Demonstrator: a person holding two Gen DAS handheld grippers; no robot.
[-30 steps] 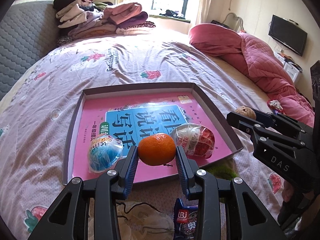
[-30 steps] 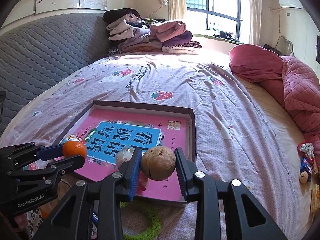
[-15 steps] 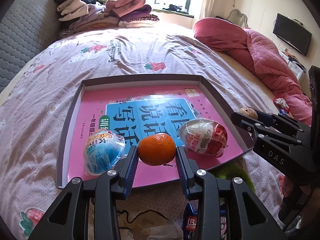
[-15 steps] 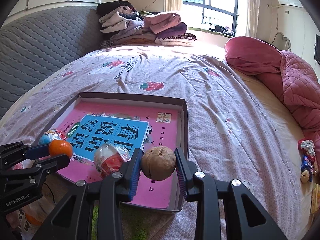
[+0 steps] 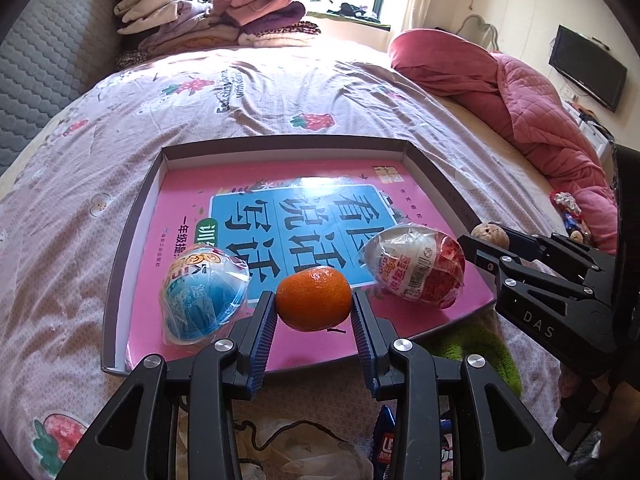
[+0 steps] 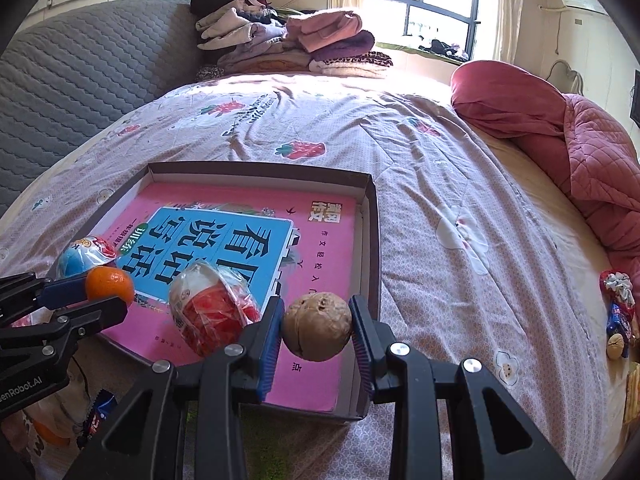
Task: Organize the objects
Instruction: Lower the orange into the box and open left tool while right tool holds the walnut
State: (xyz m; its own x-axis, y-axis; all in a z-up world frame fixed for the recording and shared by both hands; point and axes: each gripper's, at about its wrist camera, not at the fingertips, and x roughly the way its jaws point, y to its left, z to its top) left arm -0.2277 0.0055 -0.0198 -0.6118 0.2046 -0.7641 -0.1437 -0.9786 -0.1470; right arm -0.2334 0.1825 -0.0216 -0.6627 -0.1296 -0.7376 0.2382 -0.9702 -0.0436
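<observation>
Orange mandarin [image 5: 314, 298] sits clamped in our left gripper [image 5: 314, 312], blue ribbed pads on its two sides, hovering over the near edge of the tray [image 5: 132, 236]. Walnut [image 6: 317, 327] is pinched the same way in our right gripper [image 6: 317, 334], over the tray's near right corner [image 6: 374, 240]. Handling, as we judge it: mandarin is light and soft-skinned, so hold at the equator with minimal squeeze or the peel dents; walnut is light, rigid and bumpy, tolerates force but can roll out of the pads, so keep the grip across its widest part. Just past the mandarin, two foil-wrapped eggs already lie in the tray: blue egg [image 5: 204, 292] on the left, red egg [image 5: 416, 266] on the right, both on the pink book [image 5: 280, 200] lining the bottom. Wrappers look slick, and the eggs will likely roll if nudged, so we'd set down in the bare gap between them. Near our grippers, loose snack packets [image 5: 386, 446] lie on the bedsheet [image 5: 240, 92]. Further out: pink quilt [image 6: 592, 152] on the right, folded clothes [image 6: 280, 40] stacked at the far end.
</observation>
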